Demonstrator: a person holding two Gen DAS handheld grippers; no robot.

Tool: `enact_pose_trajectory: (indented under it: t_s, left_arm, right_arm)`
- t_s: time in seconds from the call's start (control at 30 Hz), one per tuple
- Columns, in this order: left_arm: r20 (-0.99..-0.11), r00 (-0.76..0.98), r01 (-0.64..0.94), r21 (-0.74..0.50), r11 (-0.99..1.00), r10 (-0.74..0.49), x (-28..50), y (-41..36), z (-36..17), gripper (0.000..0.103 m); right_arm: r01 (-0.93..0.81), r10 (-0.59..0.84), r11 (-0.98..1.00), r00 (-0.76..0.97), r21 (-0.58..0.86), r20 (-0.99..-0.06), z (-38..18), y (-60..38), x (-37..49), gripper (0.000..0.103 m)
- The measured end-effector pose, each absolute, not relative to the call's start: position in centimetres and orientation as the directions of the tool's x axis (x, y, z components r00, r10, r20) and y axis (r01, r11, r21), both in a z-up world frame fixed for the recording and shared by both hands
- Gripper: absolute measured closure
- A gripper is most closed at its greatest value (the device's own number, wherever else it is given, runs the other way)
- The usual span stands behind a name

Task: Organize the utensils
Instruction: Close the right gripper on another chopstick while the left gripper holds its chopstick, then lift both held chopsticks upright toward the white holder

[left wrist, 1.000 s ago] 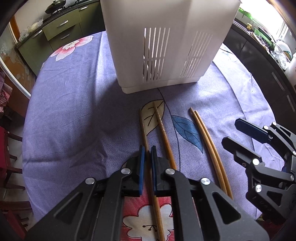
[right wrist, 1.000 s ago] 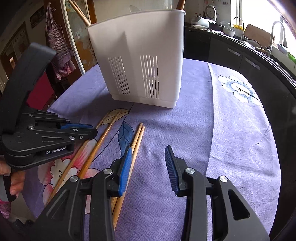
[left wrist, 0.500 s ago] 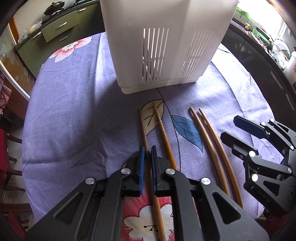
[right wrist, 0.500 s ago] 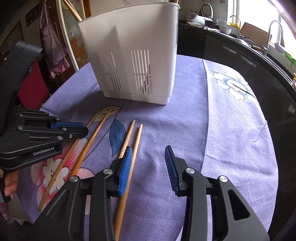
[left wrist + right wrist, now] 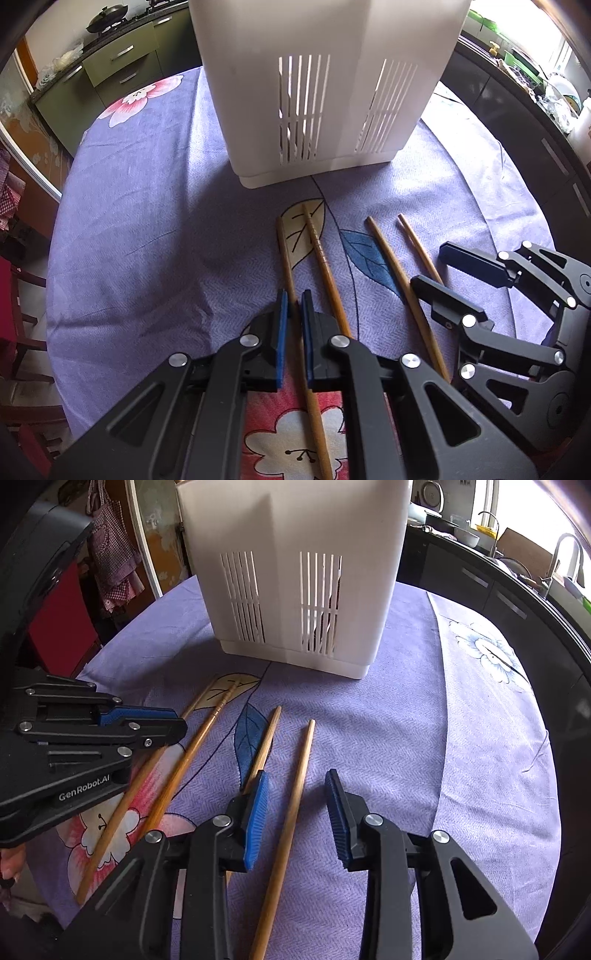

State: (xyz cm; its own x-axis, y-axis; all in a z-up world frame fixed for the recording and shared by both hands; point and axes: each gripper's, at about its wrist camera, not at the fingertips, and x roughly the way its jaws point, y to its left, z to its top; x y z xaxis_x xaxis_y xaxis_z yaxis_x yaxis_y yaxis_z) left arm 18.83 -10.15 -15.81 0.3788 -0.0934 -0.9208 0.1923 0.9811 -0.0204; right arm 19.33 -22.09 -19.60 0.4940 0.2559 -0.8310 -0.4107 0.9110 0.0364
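While the round table under its lilac flower-printed cloth (image 5: pixel 140 221) carries everything here, the biggest thing on it is the tall white plastic utensil holder with slotted walls (image 5: pixel 314 85), standing upright toward the far edge of the table, well apart from both of your tools. Nearer your edge lie four brown wooden chopsticks, all flat on the cloth and pointing roughly toward the holder. Your left gripper (image 5: pixel 293 306) is clenched on the leftmost chopstick (image 5: pixel 283 251): its blue pads sit tight against the stick on either side, and the stick runs on beneath the gripper toward you over the red and white flower print. Just beside it, to the right, lies the second chopstick (image 5: pixel 321 254), its far tip on the yellow leaf print and its near part passing under the left gripper's right finger. Your right gripper (image 5: pixel 295 797) is released, though its jaws have just been closing; the rightmost chopstick (image 5: pixel 291 805) lies between the blue pads (image 5: pixel 258 805) without either pad pressing on it, closer to the left pad than the right. The third chopstick (image 5: pixel 266 738) lies just outside that left pad, its near end hidden behind the finger, so you cannot tell whether the two touch. In the left wrist view these two sticks lie apart from each other, spreading slightly toward their far tips beside the blue leaf print.
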Motion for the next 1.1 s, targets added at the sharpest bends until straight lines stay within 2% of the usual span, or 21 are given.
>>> enact_pose_trajectory:
  t_s: [0.03,0.1,0.17,0.4,0.67,1.1]
  left_arm:
    - [-0.920,0.379,0.191,-0.024,0.981,-0.096,18.8,-10.1,-15.8,0.095]
    - [-0.920,0.379,0.194,-0.025,0.981,-0.098,18.7,-10.1,-15.8,0.095]
    - [-0.921,0.377,0.192,-0.029,0.981,-0.101,18.7,-10.1,-15.8,0.095]
    - [-0.920,0.374,0.191,-0.047,0.980,-0.117,19.0,-9.5,-15.9,0.096]
    - [-0.916,0.377,0.191,-0.067,0.979,-0.136,19.3,-8.9,-15.5,0.097]
    - [-0.856,0.489,0.212,-0.068,0.975,-0.166,16.9,-8.1,-10.0,0.097]
  right_arm:
    - [-0.407,0.258,0.912,0.492,0.042,-0.832,-19.6,-22.1,19.5,0.074]
    - [-0.386,0.249,0.921,0.492,0.048,-0.835,-19.5,-22.5,19.9,0.088]
    - [-0.366,0.248,0.929,0.492,0.060,-0.834,-19.5,-22.9,20.1,0.095]
    - [-0.351,0.264,0.933,0.507,0.082,-0.820,-19.1,-23.0,19.8,0.097]
    - [-0.345,0.312,0.930,0.564,0.125,-0.765,-15.1,-24.6,18.9,0.097]
    - [-0.350,0.370,0.921,0.654,0.169,-0.660,-8.7,-27.0,16.2,0.097]
